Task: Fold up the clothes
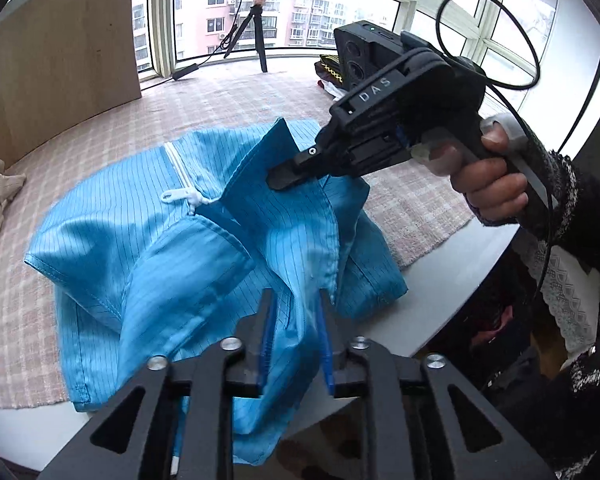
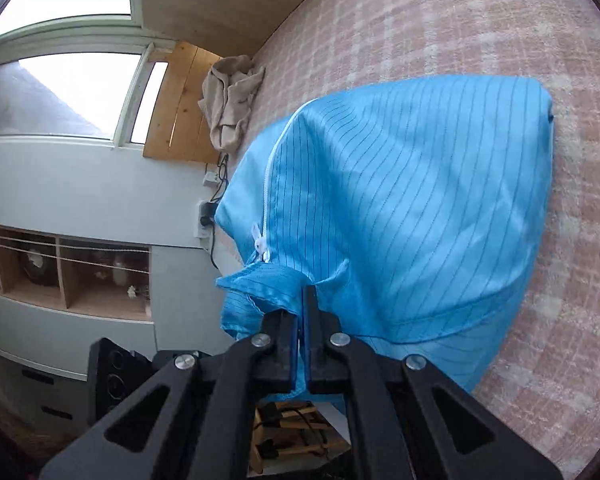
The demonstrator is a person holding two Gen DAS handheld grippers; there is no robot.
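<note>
Left wrist view shows the blue jacket (image 1: 148, 240) heaped at the counter's near edge, zipper running away toward the far edge, left gripper (image 1: 296, 340) and right gripper (image 1: 278, 180) fingers each clamped on its near-edge folds

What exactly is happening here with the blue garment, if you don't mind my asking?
A person is folding a light blue pinstriped zip-up garment on a pink checked cloth-covered table. The left hand-held gripper is closed on a bunched fold at the garment's near edge, while the right hand-held gripper pinches its collar and lifts that part off the table. A crumpled beige cloth lies aside, untouched. The fold is not yet laid flat.
</note>
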